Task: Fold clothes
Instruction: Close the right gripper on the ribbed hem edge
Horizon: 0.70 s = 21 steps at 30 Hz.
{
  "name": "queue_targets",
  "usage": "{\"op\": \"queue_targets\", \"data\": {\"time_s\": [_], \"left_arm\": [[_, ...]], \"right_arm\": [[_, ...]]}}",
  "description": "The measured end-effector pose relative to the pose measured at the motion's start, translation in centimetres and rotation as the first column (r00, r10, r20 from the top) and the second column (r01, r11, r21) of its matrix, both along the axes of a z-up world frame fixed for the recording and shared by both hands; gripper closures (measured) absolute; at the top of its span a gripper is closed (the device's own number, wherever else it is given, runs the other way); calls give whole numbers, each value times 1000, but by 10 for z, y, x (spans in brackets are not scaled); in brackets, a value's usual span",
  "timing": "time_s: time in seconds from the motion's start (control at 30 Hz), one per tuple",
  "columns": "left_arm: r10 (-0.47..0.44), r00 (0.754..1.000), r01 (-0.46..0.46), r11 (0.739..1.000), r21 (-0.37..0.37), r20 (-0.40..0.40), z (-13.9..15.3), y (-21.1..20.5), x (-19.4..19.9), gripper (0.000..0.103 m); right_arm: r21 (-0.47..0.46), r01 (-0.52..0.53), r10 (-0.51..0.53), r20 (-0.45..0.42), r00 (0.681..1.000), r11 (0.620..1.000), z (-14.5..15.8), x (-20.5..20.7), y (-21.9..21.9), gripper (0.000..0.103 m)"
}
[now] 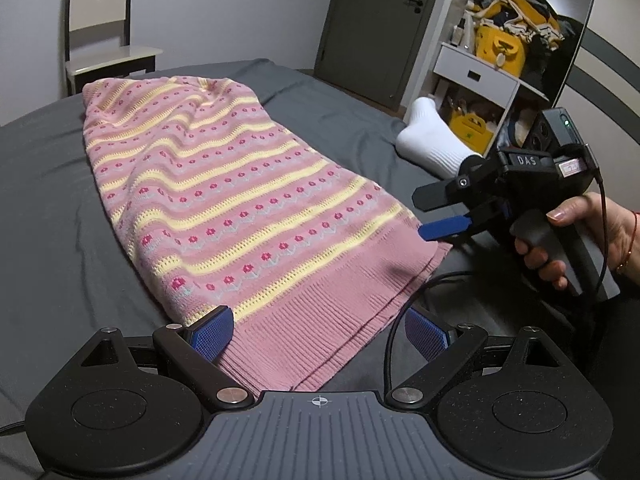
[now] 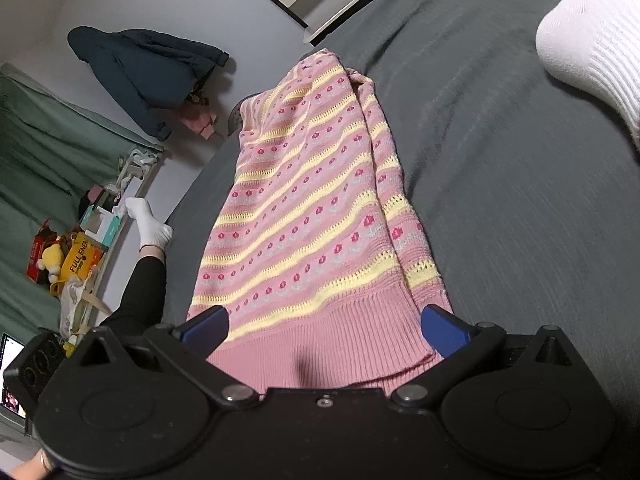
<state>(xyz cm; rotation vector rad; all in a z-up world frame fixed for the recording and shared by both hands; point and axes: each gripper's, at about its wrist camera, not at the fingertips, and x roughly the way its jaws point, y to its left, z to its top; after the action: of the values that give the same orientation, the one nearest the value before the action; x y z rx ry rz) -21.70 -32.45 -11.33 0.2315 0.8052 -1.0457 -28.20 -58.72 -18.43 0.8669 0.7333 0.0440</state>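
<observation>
While spread lengthwise across the dark grey bed sheet [image 1: 48, 168], pink knitted sweater with yellow stripes and small red flowers [image 1: 224, 200] folded into a long narrow panel, ribbed pink hem nearest both cameras. Left gripper [image 1: 320, 330] low over the hem's near corner, jaws released and wide, one blue pad [image 1: 212, 334] touching the ribbing, the other beside a black cable [image 1: 394, 332]. Right gripper [image 2: 324, 326] at the hem's other corner, gripped by a hand [image 1: 580, 240], jaws likewise spread apart, straddling the hem without clamping it. White ribbed sock on a foot [image 1: 432, 140] resting on the sheet near the sweater's right edge. Cream wooden chair [image 1: 104, 28] beyond the bed; white shelf unit [image 1: 476, 72] stuffed with yellow bags by the door.
</observation>
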Motion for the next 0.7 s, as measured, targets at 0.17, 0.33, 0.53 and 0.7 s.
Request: {"op": "queue_targets", "data": {"time_s": [0.17,0.33,0.53,0.7], "left_arm": [[-1,1000,1,1000,3,-9,-3,3,2,10],[-3,1000,3,1000,10,-7,-6,5,2,10],[-23,1000,23,1000,17,3,-12,7,2,10],[-22,1000,22,1000,16,-15,-17,6,6,10]], "right_arm": [[-29,-20,21,15,1000,999,8,-1,2,13],[-90,-70,72,22,997,993,18,0,8,25],[-127,-70,76,44,996,989,29,-11,-2,48],[-114,-116,118,6,993,987,20,-10,-1,54]]}}
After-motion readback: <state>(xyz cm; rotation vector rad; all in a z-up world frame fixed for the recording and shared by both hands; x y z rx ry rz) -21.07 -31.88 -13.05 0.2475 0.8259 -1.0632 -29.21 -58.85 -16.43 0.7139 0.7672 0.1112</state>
